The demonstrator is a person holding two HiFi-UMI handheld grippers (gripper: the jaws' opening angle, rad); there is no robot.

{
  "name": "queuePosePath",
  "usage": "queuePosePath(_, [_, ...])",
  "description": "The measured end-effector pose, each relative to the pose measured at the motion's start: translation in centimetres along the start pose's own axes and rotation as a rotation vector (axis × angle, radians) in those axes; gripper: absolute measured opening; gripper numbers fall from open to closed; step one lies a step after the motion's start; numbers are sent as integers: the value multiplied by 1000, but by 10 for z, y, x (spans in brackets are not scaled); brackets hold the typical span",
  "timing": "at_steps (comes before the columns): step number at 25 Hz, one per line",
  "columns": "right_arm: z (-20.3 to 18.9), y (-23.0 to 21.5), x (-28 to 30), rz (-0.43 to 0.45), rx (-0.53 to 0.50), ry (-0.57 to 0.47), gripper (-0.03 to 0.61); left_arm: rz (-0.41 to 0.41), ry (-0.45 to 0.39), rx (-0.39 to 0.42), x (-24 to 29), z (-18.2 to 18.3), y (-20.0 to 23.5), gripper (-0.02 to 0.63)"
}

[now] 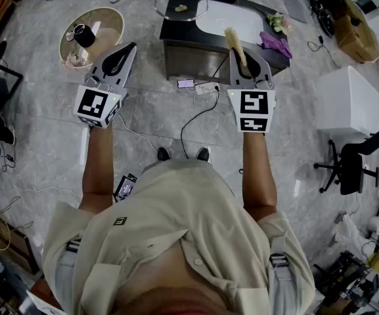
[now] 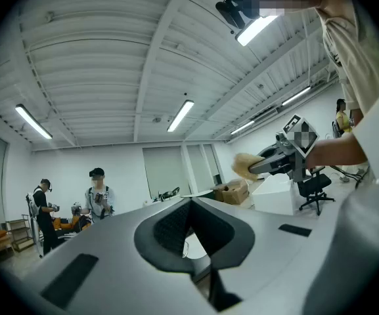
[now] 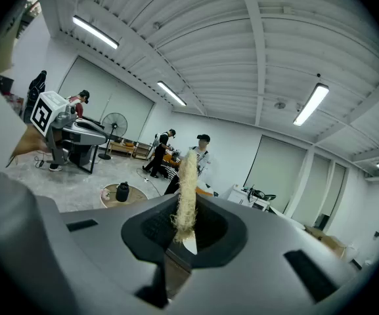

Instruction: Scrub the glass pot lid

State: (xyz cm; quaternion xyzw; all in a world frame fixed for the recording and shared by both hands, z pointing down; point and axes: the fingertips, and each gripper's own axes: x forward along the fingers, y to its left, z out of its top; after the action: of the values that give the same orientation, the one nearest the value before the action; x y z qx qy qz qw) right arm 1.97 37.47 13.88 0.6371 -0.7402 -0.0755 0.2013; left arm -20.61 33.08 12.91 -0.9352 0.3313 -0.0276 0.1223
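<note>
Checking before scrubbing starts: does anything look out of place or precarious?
The glass pot lid sits at the dark table's corner, its rim seemingly overhanging the edge. Right tongs grip a fibrous scrubber; left tongs shut, empty.

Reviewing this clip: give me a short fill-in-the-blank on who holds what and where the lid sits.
1. The tan scrubber is clamped in the ____ gripper.
2. The left gripper has its jaws ____, with nothing between them.
3. The glass pot lid lies on the dark counter, touched by ____ gripper.
4. The cloth beside the white basin is ____.
Missing words: right; shut; neither; purple.
</note>
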Motion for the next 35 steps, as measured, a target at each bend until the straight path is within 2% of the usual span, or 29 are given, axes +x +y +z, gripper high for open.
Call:
queuePosePath(15, [10,23,-4,-23,11,8,44,-21,-26,-10,-19,-6,16,14])
queuePosePath(23, [7,6,-1,-24,71,-29,46,-27,-19,-31,-5,-12,12,14])
queuePosePath(30, [-11,-12,46,38,93,-46,46,33,38,-40,17,-35,21,14])
queuePosePath(35, [-18,-40,86,90,107,-73,46,88,80,-41,50,-44,30,14])
